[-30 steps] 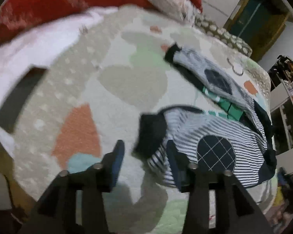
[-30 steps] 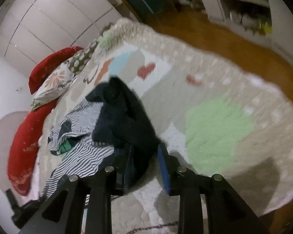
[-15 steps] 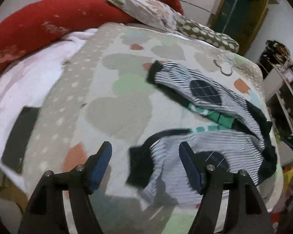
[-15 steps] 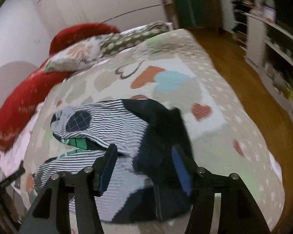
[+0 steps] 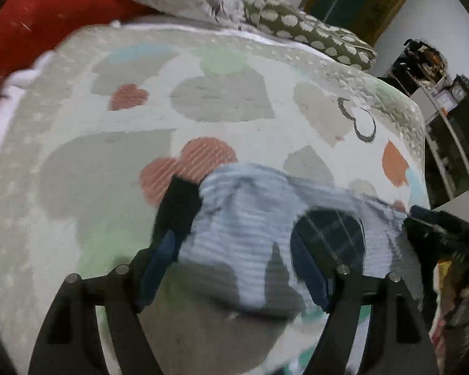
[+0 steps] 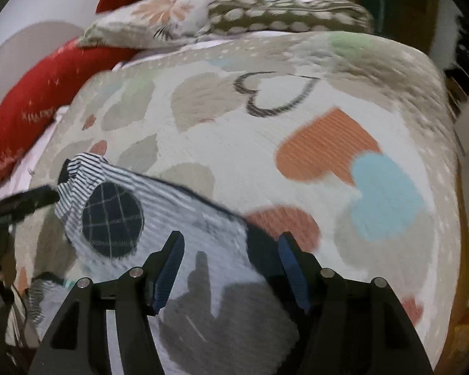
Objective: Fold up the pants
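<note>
the striped pants (image 6: 159,206) lie on the heart-print blanket (image 6: 265,143) toward the near edge of the bed, one leg laid over the other, i think — the dark knee patch (image 6: 112,218) faces up, cuff at the far left. flat like this, the next fold can go crosswise. my left gripper (image 5: 234,262) hovers spread wide over the cuff end, holding nothing. my right gripper (image 6: 231,259) is equally wide over the dark waistband side (touching cloth or not, i can't tell).
</note>
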Action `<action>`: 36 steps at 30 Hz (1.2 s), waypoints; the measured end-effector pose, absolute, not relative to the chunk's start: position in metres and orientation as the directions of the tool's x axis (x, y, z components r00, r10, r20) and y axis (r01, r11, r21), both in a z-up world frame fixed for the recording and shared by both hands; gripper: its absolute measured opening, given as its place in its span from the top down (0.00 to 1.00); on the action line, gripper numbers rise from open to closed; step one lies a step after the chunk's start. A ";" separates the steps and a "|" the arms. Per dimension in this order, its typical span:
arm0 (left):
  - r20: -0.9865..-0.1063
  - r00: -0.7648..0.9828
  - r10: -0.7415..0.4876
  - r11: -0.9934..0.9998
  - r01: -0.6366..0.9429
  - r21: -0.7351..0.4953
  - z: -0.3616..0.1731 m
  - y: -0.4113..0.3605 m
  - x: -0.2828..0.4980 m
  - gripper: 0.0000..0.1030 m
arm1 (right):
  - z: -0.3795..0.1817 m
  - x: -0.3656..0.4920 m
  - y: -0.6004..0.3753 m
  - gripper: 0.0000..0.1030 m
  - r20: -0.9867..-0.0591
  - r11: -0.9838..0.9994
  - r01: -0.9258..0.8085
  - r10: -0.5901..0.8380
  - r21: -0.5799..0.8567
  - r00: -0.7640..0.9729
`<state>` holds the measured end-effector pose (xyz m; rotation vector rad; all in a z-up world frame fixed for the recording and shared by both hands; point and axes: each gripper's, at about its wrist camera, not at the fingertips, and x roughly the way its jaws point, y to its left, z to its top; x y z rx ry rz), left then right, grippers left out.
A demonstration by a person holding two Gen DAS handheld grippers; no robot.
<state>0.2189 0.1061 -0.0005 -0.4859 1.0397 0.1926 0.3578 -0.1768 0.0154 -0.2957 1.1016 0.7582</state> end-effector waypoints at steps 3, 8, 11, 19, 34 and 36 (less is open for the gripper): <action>-0.863 0.491 -0.119 0.887 -0.339 -0.315 -0.014 0.108 0.244 0.18 | -0.002 0.366 -0.152 0.35 -0.908 0.676 -0.728 0.369 0.116 0.197; -0.880 0.470 -0.074 0.906 -0.336 -0.255 -0.018 0.102 0.259 0.62 | -0.014 0.358 -0.139 0.62 -0.909 0.647 -0.760 0.351 0.063 0.224; -0.881 0.470 -0.054 0.896 -0.366 -0.250 -0.010 0.110 0.250 0.91 | -0.007 0.353 -0.143 0.95 -0.901 0.662 -0.741 0.383 0.112 0.206; -0.790 0.612 -0.024 0.915 -0.305 -0.265 0.060 0.082 0.175 0.91 | 0.053 0.288 -0.174 0.96 -0.833 0.673 -0.736 0.444 0.067 0.330; -0.760 0.617 0.204 0.899 -0.426 -0.105 0.025 0.000 -0.010 0.90 | -0.001 0.120 -0.234 0.95 -0.826 0.641 -0.765 0.464 0.062 0.322; -0.796 0.557 0.236 0.876 -0.477 -0.074 0.007 0.002 -0.020 0.90 | -0.018 0.110 -0.243 0.93 -0.837 0.665 -0.744 0.442 0.064 0.323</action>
